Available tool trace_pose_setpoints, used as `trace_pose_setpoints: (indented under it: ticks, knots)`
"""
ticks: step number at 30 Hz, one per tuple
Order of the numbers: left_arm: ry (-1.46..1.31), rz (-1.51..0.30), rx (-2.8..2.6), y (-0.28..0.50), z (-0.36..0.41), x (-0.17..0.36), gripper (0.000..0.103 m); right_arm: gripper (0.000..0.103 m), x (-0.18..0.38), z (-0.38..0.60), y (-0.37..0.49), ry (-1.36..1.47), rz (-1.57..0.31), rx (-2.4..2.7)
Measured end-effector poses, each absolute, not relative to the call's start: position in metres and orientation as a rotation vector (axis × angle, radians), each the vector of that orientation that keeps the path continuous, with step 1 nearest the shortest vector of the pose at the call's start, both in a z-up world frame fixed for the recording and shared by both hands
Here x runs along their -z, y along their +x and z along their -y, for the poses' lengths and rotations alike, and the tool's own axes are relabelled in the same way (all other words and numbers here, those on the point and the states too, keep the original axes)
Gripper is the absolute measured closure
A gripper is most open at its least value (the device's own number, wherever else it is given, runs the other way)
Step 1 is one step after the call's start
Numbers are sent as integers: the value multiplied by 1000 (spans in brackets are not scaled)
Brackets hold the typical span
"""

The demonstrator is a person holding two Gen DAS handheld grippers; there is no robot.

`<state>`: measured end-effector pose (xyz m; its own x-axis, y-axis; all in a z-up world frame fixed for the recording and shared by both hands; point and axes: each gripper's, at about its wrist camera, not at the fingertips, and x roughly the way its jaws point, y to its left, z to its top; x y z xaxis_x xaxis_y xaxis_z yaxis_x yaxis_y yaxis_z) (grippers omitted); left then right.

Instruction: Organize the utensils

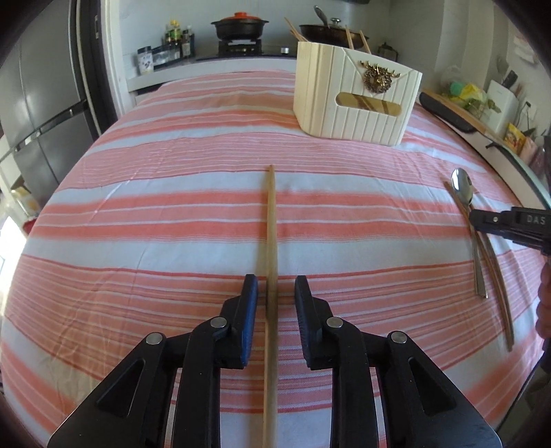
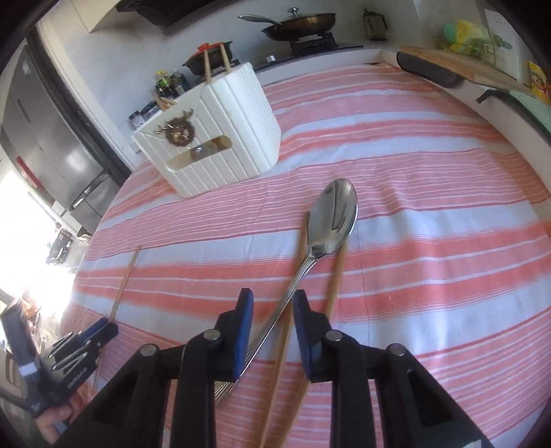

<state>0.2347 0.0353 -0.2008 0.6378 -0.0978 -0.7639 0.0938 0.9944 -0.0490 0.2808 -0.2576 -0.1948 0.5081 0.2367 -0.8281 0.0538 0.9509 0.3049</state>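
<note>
A wooden chopstick (image 1: 270,241) lies on the striped cloth, running between the fingers of my open left gripper (image 1: 276,287); the pads stand apart from it on both sides. A metal spoon (image 2: 330,217) lies across two more chopsticks (image 2: 335,275), and its handle passes between the fingers of my open right gripper (image 2: 272,303). The spoon (image 1: 463,189) and the right gripper (image 1: 475,220) also show at the right in the left wrist view. A white ribbed utensil holder (image 1: 354,100) with chopsticks standing in it sits further back; it also shows in the right wrist view (image 2: 213,138).
The table is covered by a pink and white striped cloth (image 1: 172,206). Behind it is a counter with a stove, a black pot (image 1: 239,26) and a pan (image 2: 299,22). A fridge (image 1: 38,86) stands at the left. Clutter lines the right edge.
</note>
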Motion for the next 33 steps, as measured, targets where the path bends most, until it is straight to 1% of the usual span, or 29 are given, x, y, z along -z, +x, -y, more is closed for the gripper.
trace_pose_setpoints:
  ticks: [2, 7, 10, 11, 12, 13, 19, 20, 22, 24, 28, 30, 33]
  knots:
    - [-3, -860, 110, 231, -35, 201, 76, 85, 199, 258, 285, 325, -1044, -102]
    - [20, -851, 117, 231, -30, 202, 69, 88, 198, 251, 293, 240, -1036, -79]
    - [20, -850, 121, 231, -30, 202, 67, 90, 198, 258, 296, 286, -1029, -81]
    - [13, -850, 124, 231, -31, 202, 67, 92, 197, 260, 296, 285, -1026, -81]
    - [6, -850, 127, 231, -32, 202, 67, 99, 196, 261, 295, 284, -1016, -87]
    - [1, -849, 129, 231, -32, 202, 67, 103, 194, 263, 293, 284, -1008, -95]
    - [24, -849, 124, 231, -30, 202, 65, 102, 197, 276, 290, 310, -1027, -93]
    - [23, -849, 124, 231, -31, 202, 65, 99, 196, 278, 290, 323, -1024, -82]
    - [21, -849, 125, 231, -31, 202, 65, 97, 193, 282, 290, 363, -1006, -71]
    - [23, -849, 124, 232, -31, 202, 65, 86, 194, 284, 293, 393, -1011, -78]
    - [23, -849, 125, 231, -31, 203, 64, 87, 200, 278, 307, 395, -1035, -62]
    - [20, -849, 128, 231, -31, 203, 64, 81, 200, 276, 318, 410, -1027, -48]
    - [16, -850, 133, 231, -31, 203, 63, 80, 203, 278, 335, 441, -1023, -23]
